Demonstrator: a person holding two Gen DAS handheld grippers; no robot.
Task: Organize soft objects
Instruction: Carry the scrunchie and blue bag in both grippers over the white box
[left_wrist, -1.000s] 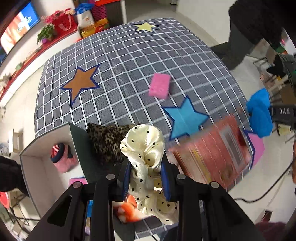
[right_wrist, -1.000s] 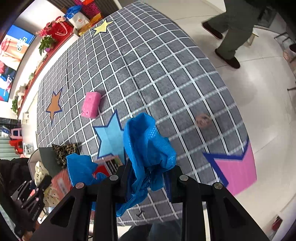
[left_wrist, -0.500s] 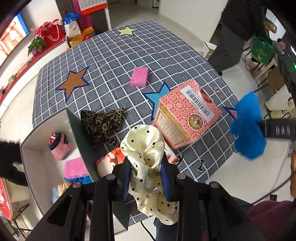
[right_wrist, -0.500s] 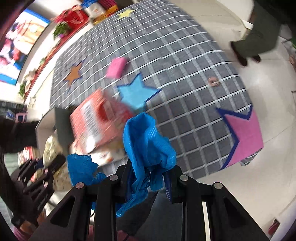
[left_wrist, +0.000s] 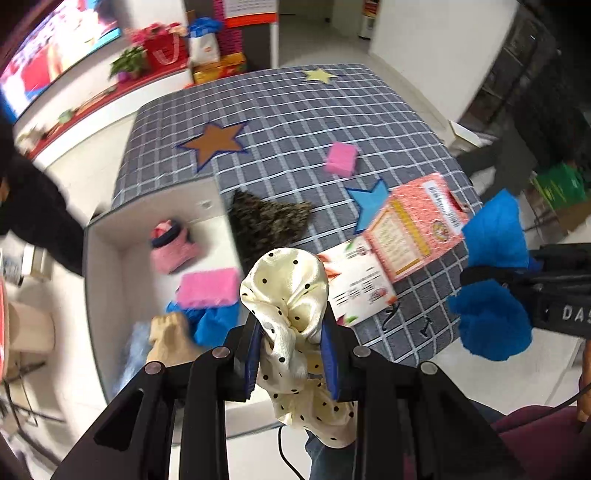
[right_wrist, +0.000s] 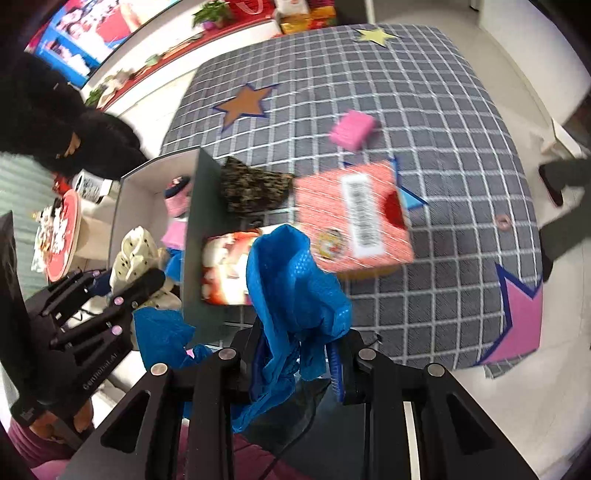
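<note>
Both grippers have swung left since half a second ago, so the white storage box (left_wrist: 107, 280) now sits right ahead of the left gripper (left_wrist: 291, 354), which is clamped on a cream polka-dot satin cloth (left_wrist: 288, 291) held up over the box's near edge. The right gripper (right_wrist: 299, 354) is pinched shut on a crumpled blue mesh cloth (right_wrist: 291, 280), hanging off the table's near edge, a bit right of the box. Inside the box there's a pink plush thing (left_wrist: 171, 245), a pink sponge (left_wrist: 208, 288), more blue fabric (left_wrist: 214, 321) and something beige (left_wrist: 170, 338), all pretty blurry. On the grey checked tablecloth (left_wrist: 295, 110) a leopard-print cloth (left_wrist: 269, 221) lies just beside the box wall, another pink sponge (left_wrist: 341, 158) sits further back, and a red patterned carton (left_wrist: 417, 225) lies on a leaflet (left_wrist: 356, 290) near the front.
</note>
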